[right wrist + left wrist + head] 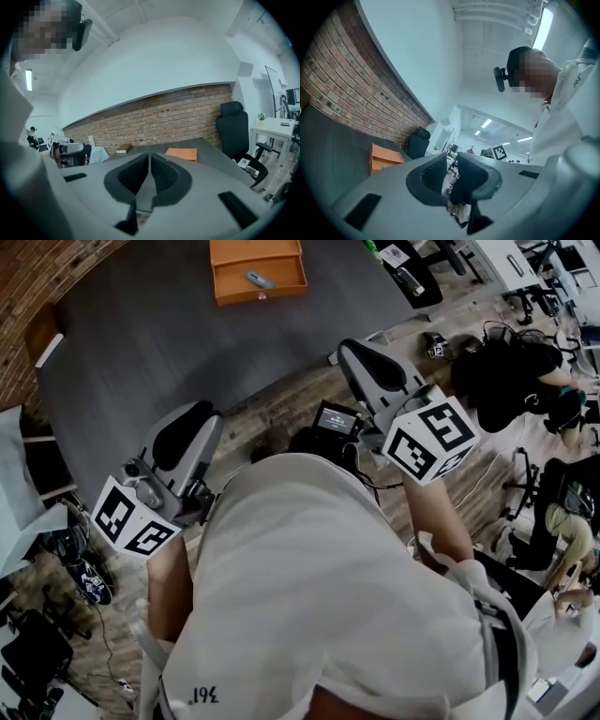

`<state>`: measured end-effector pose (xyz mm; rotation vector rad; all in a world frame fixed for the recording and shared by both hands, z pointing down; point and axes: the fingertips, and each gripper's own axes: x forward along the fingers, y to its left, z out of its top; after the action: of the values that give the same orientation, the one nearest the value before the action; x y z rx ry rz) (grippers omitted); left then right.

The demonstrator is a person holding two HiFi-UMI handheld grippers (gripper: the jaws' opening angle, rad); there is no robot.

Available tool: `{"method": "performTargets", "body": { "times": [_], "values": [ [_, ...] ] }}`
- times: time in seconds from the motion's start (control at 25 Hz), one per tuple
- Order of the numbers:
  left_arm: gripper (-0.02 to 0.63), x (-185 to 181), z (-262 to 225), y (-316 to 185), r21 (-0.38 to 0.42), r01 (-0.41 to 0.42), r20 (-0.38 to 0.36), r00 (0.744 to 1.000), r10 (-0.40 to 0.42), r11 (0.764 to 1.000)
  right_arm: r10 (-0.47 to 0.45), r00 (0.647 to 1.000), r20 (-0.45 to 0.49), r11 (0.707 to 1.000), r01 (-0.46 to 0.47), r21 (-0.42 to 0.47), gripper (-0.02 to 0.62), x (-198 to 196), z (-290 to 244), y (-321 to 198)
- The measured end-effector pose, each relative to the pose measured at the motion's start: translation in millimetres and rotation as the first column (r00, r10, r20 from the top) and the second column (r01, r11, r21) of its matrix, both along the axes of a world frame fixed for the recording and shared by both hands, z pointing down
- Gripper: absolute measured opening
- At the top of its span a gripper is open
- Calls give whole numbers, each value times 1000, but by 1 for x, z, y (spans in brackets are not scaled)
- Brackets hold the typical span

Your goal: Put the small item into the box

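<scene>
Two forearms rise on either side of a white shirt (309,587) that fills the lower frame. Each hand holds its tool close to the chest, pointing roughly level towards the top of the frame. The left gripper (192,418), lower left, has its fingers slightly spread with nothing between them. The right gripper (361,357), centre right, has its fingers pressed together, empty. Well beyond both, at top centre, the orange box (262,292) sits on the dark grey surface (169,334) with the small item (260,279) lying inside it.

- Orange box (234,282), open at the top, sits flat on the dark table (141,343), toward its far edge.
- Small grey item (260,279) lies inside the box.
</scene>
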<state>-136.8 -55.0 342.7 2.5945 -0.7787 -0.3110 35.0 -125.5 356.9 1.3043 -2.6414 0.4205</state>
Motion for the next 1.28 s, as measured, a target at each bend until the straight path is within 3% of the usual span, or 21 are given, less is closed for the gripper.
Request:
{"method": "performTargets", "body": {
  "times": [0.2,0.6,1.28],
  "values": [
    [72,-2,0,-7,-12,8,0,1000,-8,1000,1,1000,16,1000,-1,-18,18,6,0,-4],
    [72,46,-4,-20,-36,-44,0,999,44,998,-33,999,3,998,33,-56,12,30,0,-5],
    [72,84,-2,-15,-66,25,-10,1000,-26,997,-103,995,-11,991,102,-84,12,65,-1,-12]
  ]
}}
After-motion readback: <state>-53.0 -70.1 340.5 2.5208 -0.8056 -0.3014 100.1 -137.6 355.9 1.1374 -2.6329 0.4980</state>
